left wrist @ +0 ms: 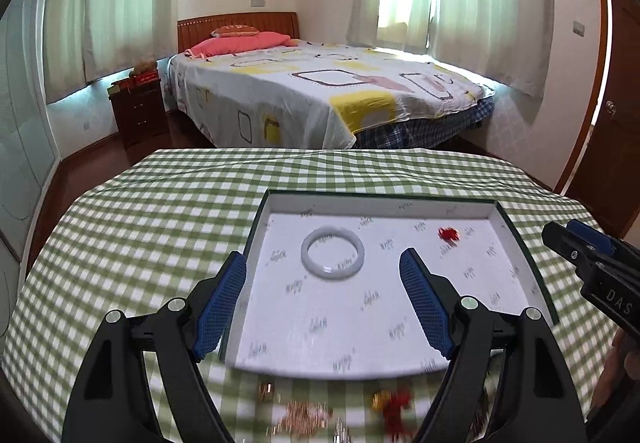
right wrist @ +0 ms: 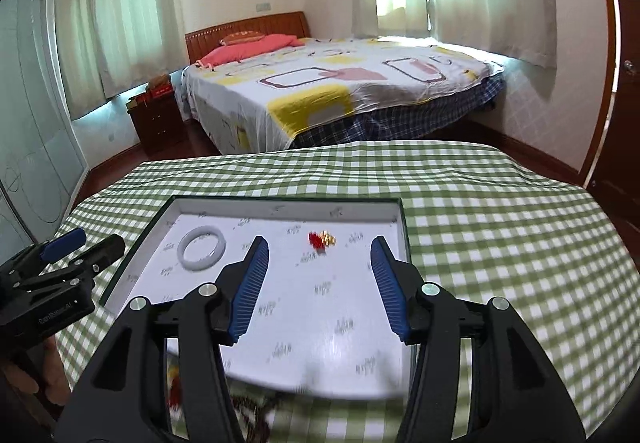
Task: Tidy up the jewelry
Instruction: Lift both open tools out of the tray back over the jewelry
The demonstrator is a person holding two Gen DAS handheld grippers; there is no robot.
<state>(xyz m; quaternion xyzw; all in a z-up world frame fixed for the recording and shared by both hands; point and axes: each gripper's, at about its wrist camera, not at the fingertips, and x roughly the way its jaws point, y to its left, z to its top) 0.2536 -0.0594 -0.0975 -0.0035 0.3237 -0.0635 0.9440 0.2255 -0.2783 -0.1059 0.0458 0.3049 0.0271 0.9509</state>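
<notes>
A shallow white box (left wrist: 384, 205) (right wrist: 280, 205) with a dark rim lies on the green checked tablecloth. In it lie a pale jade bangle (left wrist: 333, 252) (right wrist: 202, 249) and a small red and gold piece (left wrist: 449, 233) (right wrist: 321, 240). My left gripper (left wrist: 324, 263) is open and empty above the box's near left part. My right gripper (right wrist: 320, 247) is open and empty above the box's middle. More jewelry lies blurred on the cloth in front of the box: a gold chain (left wrist: 306, 413), a gold ring (left wrist: 266, 390) and a red and gold piece (left wrist: 394, 405).
The right gripper shows at the right edge of the left wrist view (left wrist: 592, 263); the left gripper shows at the left edge of the right wrist view (right wrist: 56, 275). A bed (left wrist: 320, 91) and a dark nightstand (left wrist: 138, 111) stand beyond the table's far edge.
</notes>
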